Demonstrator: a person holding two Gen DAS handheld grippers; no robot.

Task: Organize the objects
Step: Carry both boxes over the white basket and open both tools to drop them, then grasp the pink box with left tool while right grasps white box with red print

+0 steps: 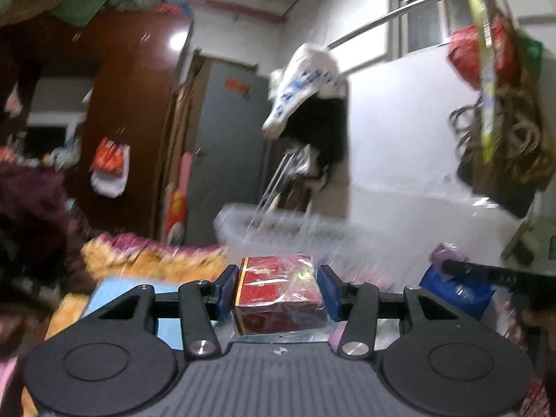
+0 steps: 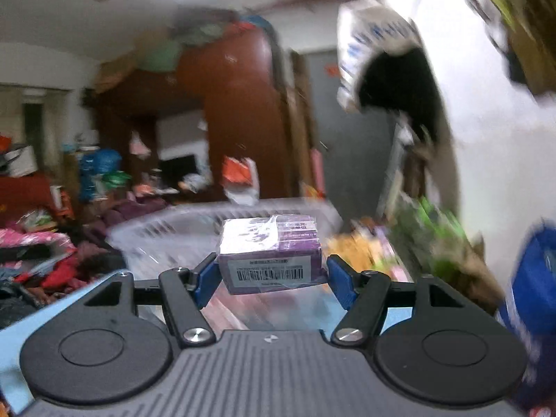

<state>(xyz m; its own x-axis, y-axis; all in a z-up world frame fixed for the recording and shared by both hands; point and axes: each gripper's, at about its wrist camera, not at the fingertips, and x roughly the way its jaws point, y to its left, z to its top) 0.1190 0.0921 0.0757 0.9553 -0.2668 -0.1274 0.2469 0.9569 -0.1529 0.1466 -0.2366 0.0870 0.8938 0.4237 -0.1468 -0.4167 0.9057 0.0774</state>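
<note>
Two boxes in the air, white slatted basket (image 2: 194,222) just ahead

Left gripper (image 1: 278,288) clamped narrow on a glossy red box (image 1: 278,292), right gripper (image 2: 269,271) pinching a wider purple box (image 2: 269,257) by its sides, both just short of the basket rim. Slippery shrink-wrap on hard-edged cardboard, so probably best: keep level, clear the rim, lower in flat before letting go.

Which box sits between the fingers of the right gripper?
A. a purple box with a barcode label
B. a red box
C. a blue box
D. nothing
A: the right wrist view shows the right gripper clamped on a purple box with a barcode label facing the camera.
</note>
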